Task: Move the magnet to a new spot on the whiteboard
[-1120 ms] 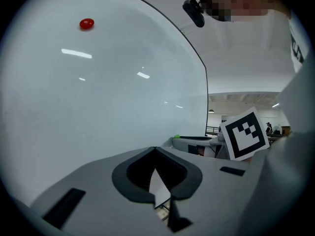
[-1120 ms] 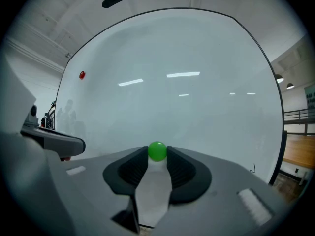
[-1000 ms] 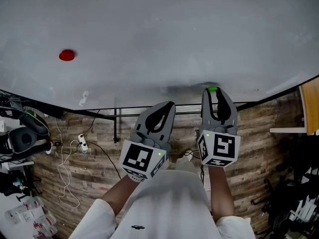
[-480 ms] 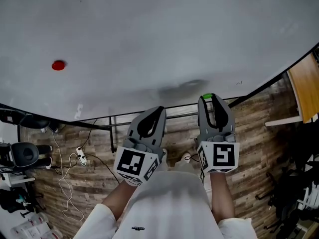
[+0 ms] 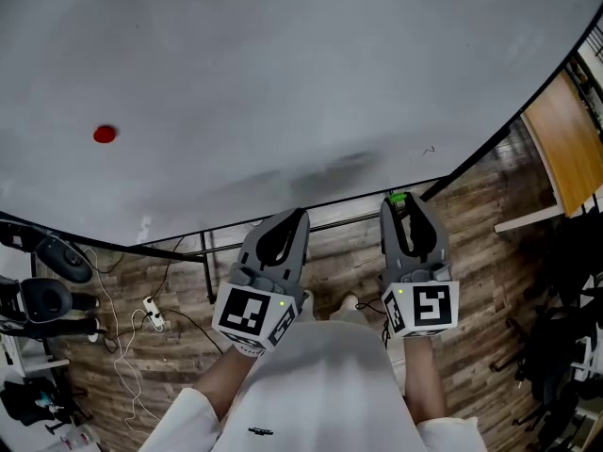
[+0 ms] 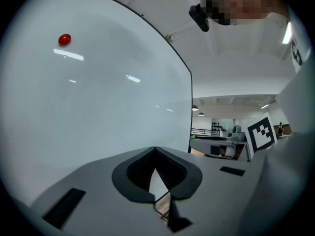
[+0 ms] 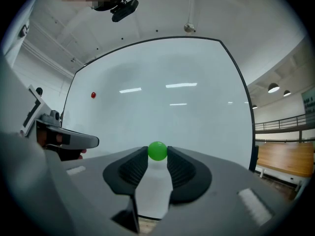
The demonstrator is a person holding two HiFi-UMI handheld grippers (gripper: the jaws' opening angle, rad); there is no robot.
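Well, your right gripper (image 5: pixel 400 205) pinched the round green magnet (image 7: pixel 157 151); your left gripper (image 6: pixel 155 149) sat closed, empty. You needed a firm grip till the far white whiteboard (image 5: pixel 283 64).

Underfoot, brown wood-plank floor (image 5: pixel 490 252), strewn at left with thin white cables (image 5: pixel 121 347). At right, pale wooden tabletop (image 5: pixel 556 149). Overhead, white ceiling (image 7: pixel 236 14) with round lit lamps (image 7: pixel 273 88); farther off, perhaps a dark railing (image 7: pixel 283 125).

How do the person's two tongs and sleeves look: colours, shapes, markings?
The left tongs and right tongs are grey plastic, tapering forward, with dark ribbed inner pads. Each bears a white cube with black square markers and a small green light: left cube, right cube. The sleeves are white.
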